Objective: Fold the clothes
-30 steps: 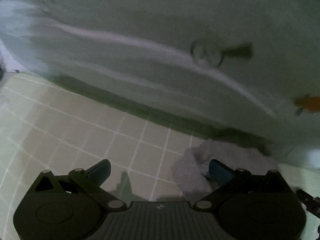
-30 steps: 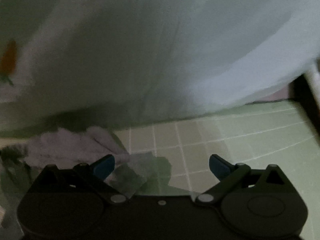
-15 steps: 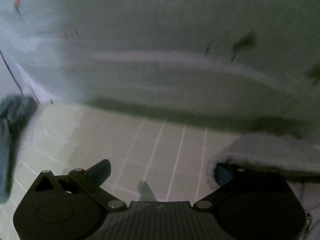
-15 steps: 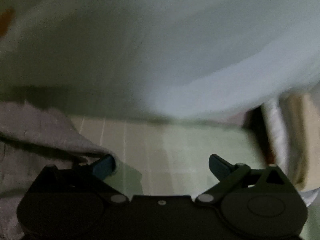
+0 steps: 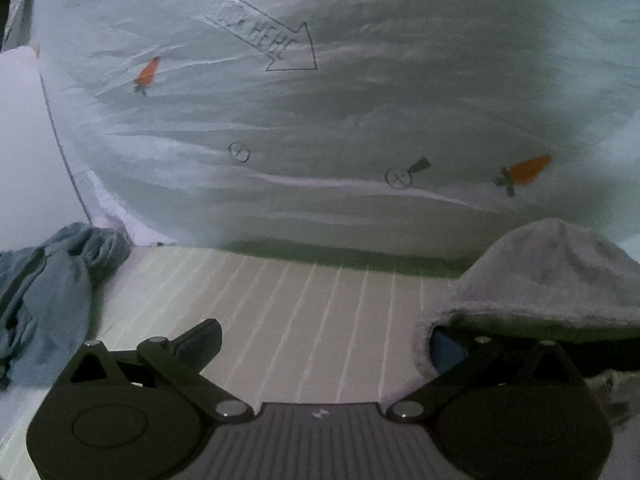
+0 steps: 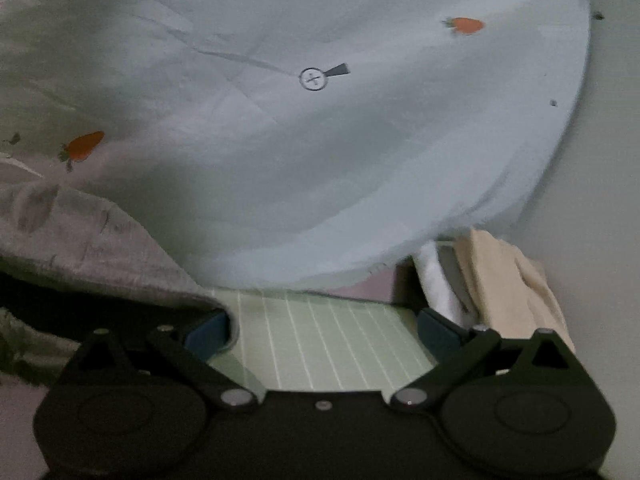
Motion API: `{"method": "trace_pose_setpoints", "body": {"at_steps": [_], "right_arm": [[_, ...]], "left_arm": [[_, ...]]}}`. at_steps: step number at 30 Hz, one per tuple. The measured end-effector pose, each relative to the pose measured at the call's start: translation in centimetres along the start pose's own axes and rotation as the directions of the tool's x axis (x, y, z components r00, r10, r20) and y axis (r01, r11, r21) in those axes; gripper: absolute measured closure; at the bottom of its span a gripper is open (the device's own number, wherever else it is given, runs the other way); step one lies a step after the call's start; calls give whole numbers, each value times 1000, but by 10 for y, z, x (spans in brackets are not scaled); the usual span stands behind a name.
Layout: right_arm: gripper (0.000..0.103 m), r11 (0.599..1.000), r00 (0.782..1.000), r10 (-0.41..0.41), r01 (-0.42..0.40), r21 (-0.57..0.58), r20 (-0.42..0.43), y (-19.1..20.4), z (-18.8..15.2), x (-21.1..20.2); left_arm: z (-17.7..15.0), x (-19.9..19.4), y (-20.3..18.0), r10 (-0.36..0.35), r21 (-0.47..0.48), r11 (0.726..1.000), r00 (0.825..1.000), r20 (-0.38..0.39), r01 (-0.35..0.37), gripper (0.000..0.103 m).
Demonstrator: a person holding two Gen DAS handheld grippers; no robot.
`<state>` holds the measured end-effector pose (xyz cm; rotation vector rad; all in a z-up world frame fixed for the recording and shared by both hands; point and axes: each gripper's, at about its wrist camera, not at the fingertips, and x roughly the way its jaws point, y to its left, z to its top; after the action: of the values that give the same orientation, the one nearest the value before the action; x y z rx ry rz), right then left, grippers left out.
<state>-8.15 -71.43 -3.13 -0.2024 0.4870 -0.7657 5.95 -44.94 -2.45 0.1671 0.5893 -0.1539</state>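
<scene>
Grey garment [image 5: 552, 276]: we see it at right of the left view, draped over the right fingertip; at left of the right view [image 6: 92, 248], over the left fingertip.
Change: blur gone, we now read the carrot-print sheet [image 5: 320, 120] sharply.
Left gripper [image 5: 324, 340]: fingers wide apart.
Right gripper [image 6: 322, 330]: fingers wide apart.
Axis: we cannot tell.
Left edge: blue cloth [image 5: 44, 292].
Right edge: cream cloth [image 6: 504, 276].

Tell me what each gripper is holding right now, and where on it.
Nothing held: both the left gripper and right gripper are open; the grey fleece garment merely drapes over one finger of each.
</scene>
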Motion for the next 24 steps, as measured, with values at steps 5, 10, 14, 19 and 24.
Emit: {"method": "trace_pose_setpoints", "body": {"at_steps": [5, 10, 14, 19, 24], "right_arm": [[2, 1000, 999, 13, -11, 24, -45, -9, -33, -32], [2, 999, 984, 48, -48, 4, -170, 0, -69, -44], [2, 993, 954, 116, -114, 23, -275, 7, -83, -43], [2, 981, 945, 190, -173, 88, -267, 0, -80, -61], [2, 964, 921, 257, -223, 145, -294, -7, -82, -76]], "left_arm": [[-32, -24, 9, -5, 33, 999, 999, -33, 6, 0], [-72, -20, 4, -20, 59, 998, 973, -231, 34, 0], [-83, -18, -1, -51, 68, 995, 948, -314, 76, 0], [-75, -43, 6, -117, 28, 991, 952, -284, 130, 0], [-84, -79, 11, -144, 38, 986, 952, -270, 160, 0]]}}
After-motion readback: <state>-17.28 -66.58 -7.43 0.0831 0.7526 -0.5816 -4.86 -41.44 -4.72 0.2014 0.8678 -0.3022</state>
